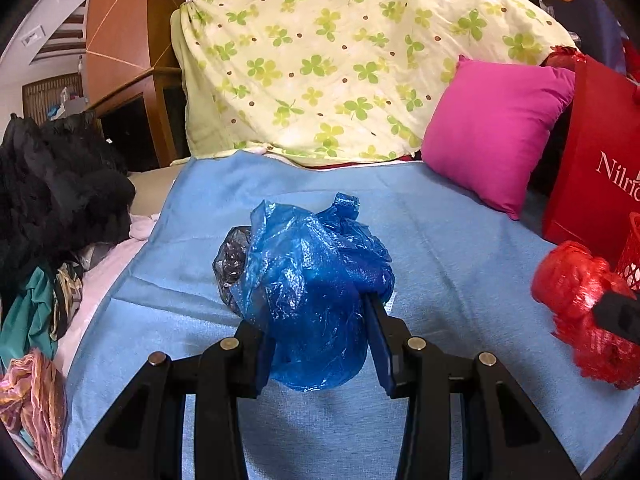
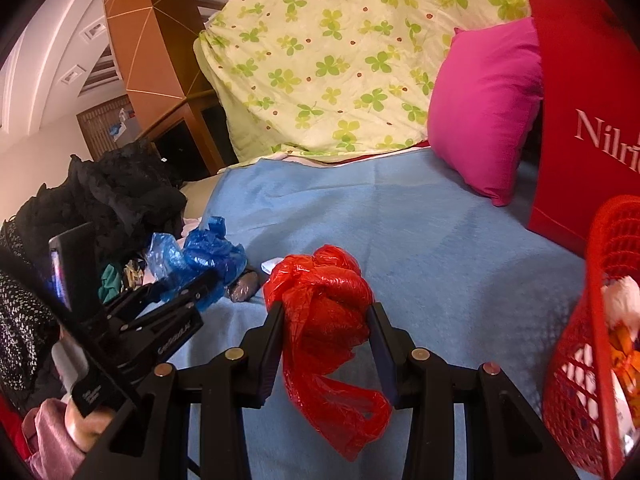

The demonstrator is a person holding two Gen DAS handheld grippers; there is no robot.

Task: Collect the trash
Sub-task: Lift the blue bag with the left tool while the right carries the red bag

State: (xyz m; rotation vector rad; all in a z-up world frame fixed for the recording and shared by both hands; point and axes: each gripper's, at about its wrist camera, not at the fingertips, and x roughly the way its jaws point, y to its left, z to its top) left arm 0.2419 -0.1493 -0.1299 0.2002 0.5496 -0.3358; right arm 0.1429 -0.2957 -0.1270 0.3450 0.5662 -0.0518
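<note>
Left gripper (image 1: pixel 320 320) clenches the crumpled blue bag (image 1: pixel 308 280), right gripper (image 2: pixel 326 332) the red bag (image 2: pixel 320 292) — both likely bound for the red basket (image 2: pixel 600 280), lower right.

A bed covered by a light blue blanket (image 1: pixel 440 240) fills the lower middle of the frame. On it rest a magenta pillow (image 1: pixel 496 132) at upper right, a red paper bag (image 1: pixel 592 168) beside it, and dark clothes (image 1: pixel 56 184) at left.
</note>
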